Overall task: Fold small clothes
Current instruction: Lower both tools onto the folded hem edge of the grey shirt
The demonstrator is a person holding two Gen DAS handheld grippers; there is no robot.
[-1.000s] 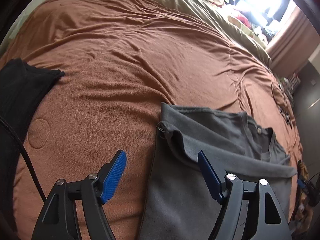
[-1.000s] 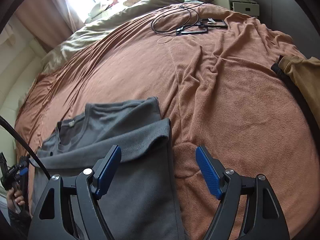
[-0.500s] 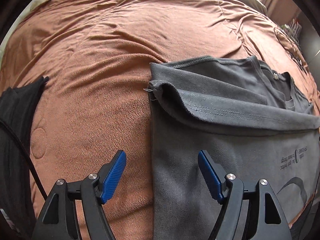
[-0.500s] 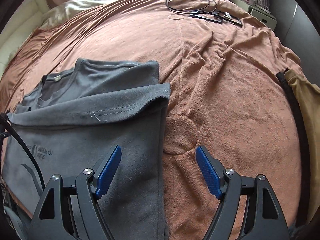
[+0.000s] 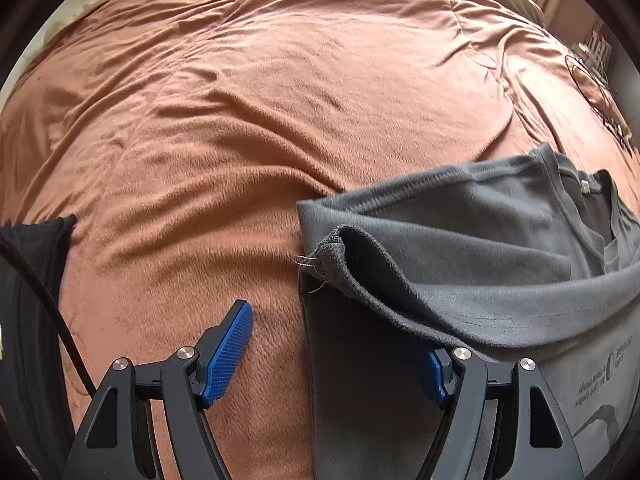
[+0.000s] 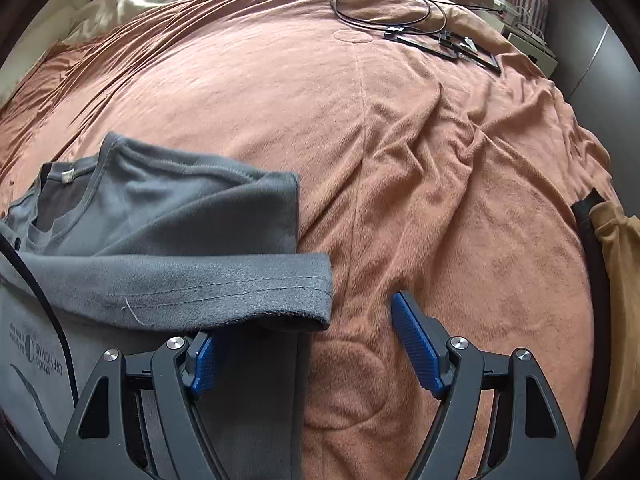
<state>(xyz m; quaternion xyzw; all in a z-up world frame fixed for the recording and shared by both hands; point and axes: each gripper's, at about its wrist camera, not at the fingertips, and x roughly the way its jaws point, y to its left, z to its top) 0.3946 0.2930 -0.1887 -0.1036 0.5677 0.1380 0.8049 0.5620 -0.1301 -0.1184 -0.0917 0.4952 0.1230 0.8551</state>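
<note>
A grey T-shirt (image 5: 500,240) lies on the brown blanket (image 5: 280,100), its hem folded up towards the collar in a thick band (image 6: 192,284). My left gripper (image 5: 332,364) is open and straddles the shirt's left edge. Its left pad (image 5: 232,352) is over bare blanket, while its right pad (image 5: 434,376) is tucked partly under the folded hem. My right gripper (image 6: 308,354) is open and straddles the shirt's right edge. Its left pad (image 6: 202,364) sits under the hem band and its right pad (image 6: 416,344) over the blanket (image 6: 440,200). Neither gripper presses on the cloth.
A black garment (image 5: 28,280) lies at the left edge of the bed. A mustard garment (image 6: 616,248) with a black strip lies at the right edge. A coiled black cable and flat black frames (image 6: 440,40) rest at the far side, with a bedside cabinet (image 6: 528,40) beyond.
Both grippers have dropped and closed in on the shirt's folded hem. The hem corners now overlap one pad of each gripper. The jaws stay equally wide.
</note>
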